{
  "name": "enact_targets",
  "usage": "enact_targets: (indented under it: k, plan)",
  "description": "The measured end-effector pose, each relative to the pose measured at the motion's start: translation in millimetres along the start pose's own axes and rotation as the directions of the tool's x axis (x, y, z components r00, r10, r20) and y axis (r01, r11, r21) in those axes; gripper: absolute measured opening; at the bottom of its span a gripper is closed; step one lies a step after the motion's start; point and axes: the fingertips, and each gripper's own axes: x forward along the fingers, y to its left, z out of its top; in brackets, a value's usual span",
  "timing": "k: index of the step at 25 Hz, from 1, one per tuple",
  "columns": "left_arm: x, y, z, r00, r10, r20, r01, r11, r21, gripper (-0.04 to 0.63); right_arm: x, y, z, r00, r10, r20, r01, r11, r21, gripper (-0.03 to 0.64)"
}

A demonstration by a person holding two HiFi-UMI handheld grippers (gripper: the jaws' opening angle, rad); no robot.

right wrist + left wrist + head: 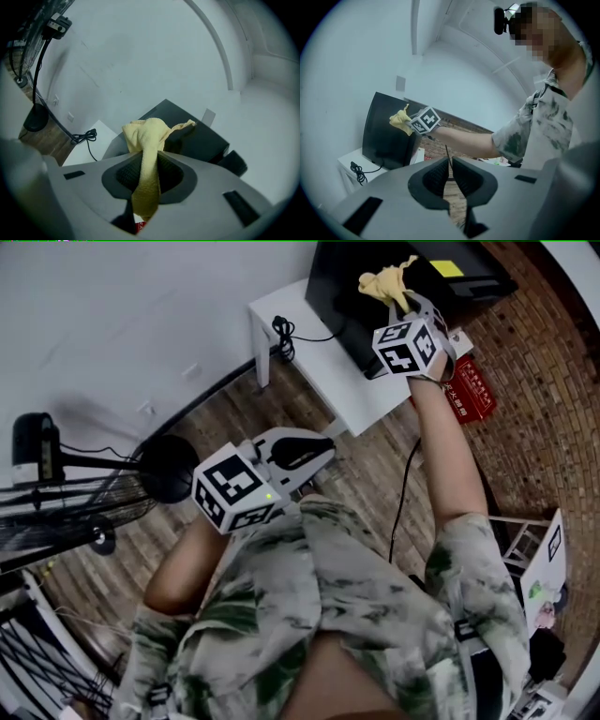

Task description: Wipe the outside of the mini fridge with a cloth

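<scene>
Crinkled yellow cloth [145, 154] hangs pinched between the jaws of the right gripper [146, 161], its bunched upper end spilling past the tips and its tail drooping behind them. The person's right arm is stretched forward, holding that cloth at the upper edge of the boxy black mini fridge [342, 282] (whether fabric meets the surface cannot be made out). The fridge stands on a small white rectangular table [309, 343], against a pale wall, with a coiled black power cable [283, 334] lying on the tabletop beside it. A flat red box [469, 390] lies on the brick-patterned floor just beside the table. The left gripper [323, 448] is held near the person's chest, well apart from the fridge, its jaws drawn together to a thin slit with nothing between them.
</scene>
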Motion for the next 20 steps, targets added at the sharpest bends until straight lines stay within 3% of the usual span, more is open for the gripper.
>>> enact_targets:
  k: [11,20]
  plan:
    - [-9,12,-7,0.999,0.048,-0.015,-0.048,0.999,-0.022,0.044,44,81,-50,0.985,0.119,-0.121,-0.118,0.993,0.012,0.091]
    - [-14,19,-13,0.997,0.078,-0.024,-0.079,0.996,-0.037,0.044,70,153,-95,0.941,0.248,-0.231,-0.248,0.968,0.029,0.091]
